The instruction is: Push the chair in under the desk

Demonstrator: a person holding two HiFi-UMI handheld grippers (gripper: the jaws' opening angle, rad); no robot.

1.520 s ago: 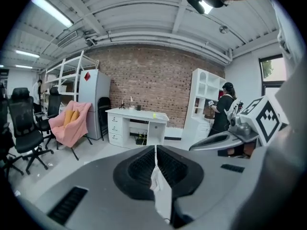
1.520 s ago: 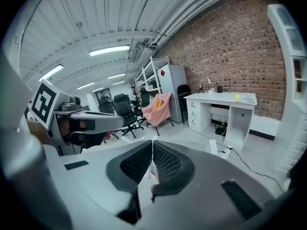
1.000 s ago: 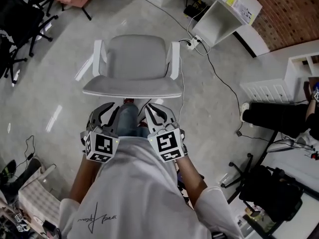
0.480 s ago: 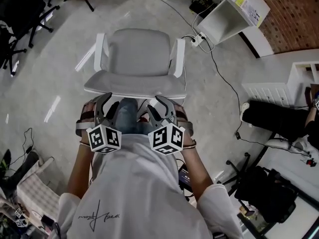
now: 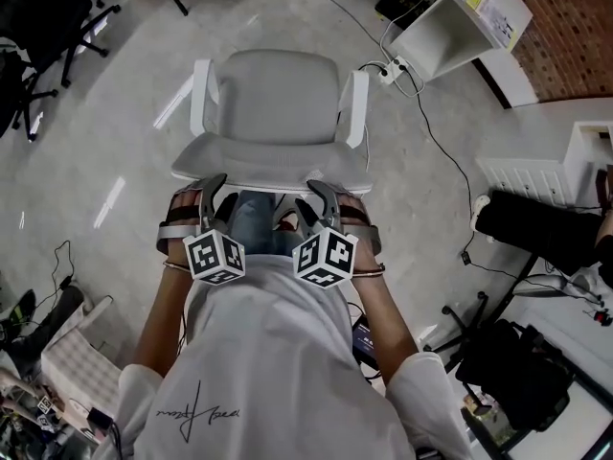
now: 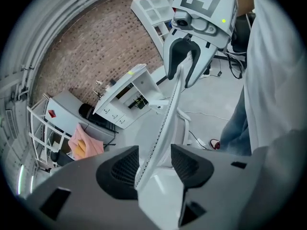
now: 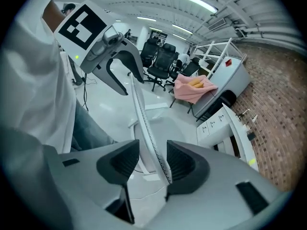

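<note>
- Your left gripper (image 5: 213,192) sits astride the top rim of the backrest (image 5: 273,166) of the light grey office chair with white armrests (image 5: 278,103), near that rim's left end.
- In the left gripper view its jaws have just been opening and now stand wide apart. The thin rim (image 6: 165,119) runs up between the pads, with a gap on each side, so nothing is gripped.
- Your right gripper (image 5: 321,197) straddles the same rim toward its right end, level with the left one.
- In the right gripper view its jaws have also just been opening and are released. The rim (image 7: 144,123) passes between them, lying nearer one pad; you cannot tell whether it brushes that pad.
- Both grippers point steeply down, marker cubes toward you.
- The chair stands on the glossy grey floor (image 5: 105,161) directly in front of you, with its seat facing away from you.
- The white desk (image 5: 469,8) lies beyond the chair to the upper right, beside the brick wall (image 5: 565,27). The chair is well apart from it, not under it.
- A white cable (image 5: 431,132) trails across the floor between chair and desk.
</note>
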